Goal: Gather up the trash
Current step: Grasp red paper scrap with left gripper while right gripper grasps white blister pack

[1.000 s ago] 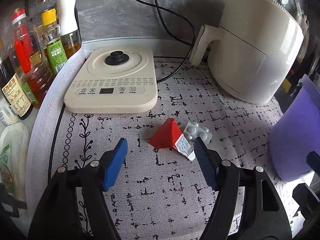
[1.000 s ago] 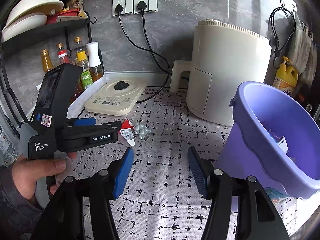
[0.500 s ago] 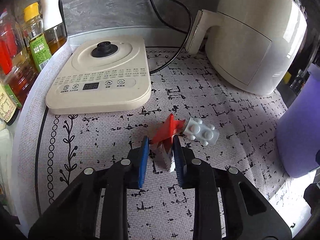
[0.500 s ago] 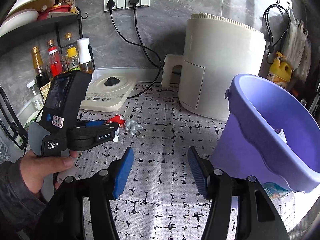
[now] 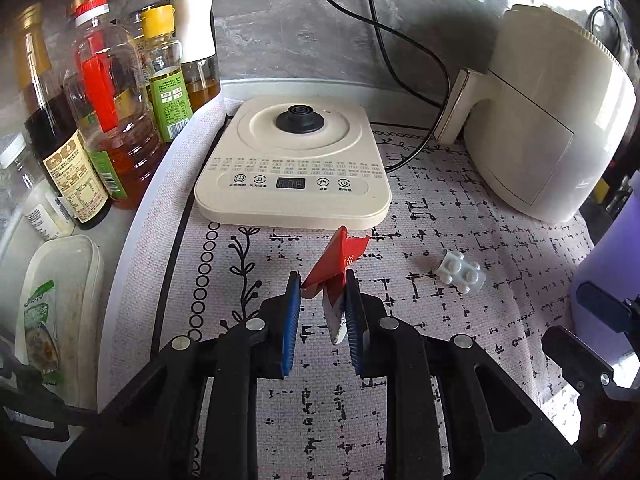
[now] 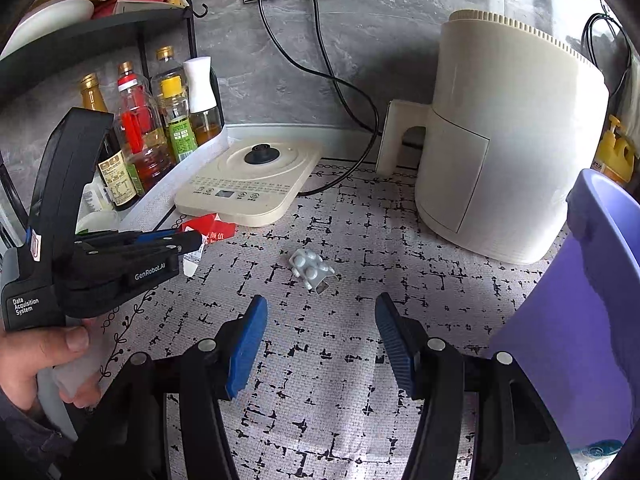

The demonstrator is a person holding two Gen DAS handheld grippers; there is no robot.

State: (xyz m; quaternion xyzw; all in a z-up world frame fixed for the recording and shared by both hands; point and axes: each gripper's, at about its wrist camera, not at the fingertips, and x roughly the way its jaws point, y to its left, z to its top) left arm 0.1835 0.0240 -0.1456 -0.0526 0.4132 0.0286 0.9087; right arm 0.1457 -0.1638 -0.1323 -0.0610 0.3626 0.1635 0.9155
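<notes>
My left gripper (image 5: 321, 284) is shut on a red and white wrapper (image 5: 340, 260) and holds it lifted above the patterned mat. In the right wrist view the left gripper (image 6: 192, 240) shows at the left with the red wrapper (image 6: 214, 230) in its tips. A grey blister pack (image 5: 462, 272) lies on the mat to the right; it also shows in the right wrist view (image 6: 310, 266). My right gripper (image 6: 320, 328) is open and empty, just short of the blister pack. The purple bucket (image 6: 580, 312) stands at the right.
A cream induction base (image 5: 296, 164) sits behind the wrapper. A white air fryer (image 6: 504, 152) stands at the back right. Oil and sauce bottles (image 5: 108, 120) line the left edge. Black cables (image 6: 340, 92) run down from wall sockets.
My left gripper closed on the red wrapper and lifted it off the mat, away from the blister pack. The right gripper moved closer to the blister pack and stayed open.
</notes>
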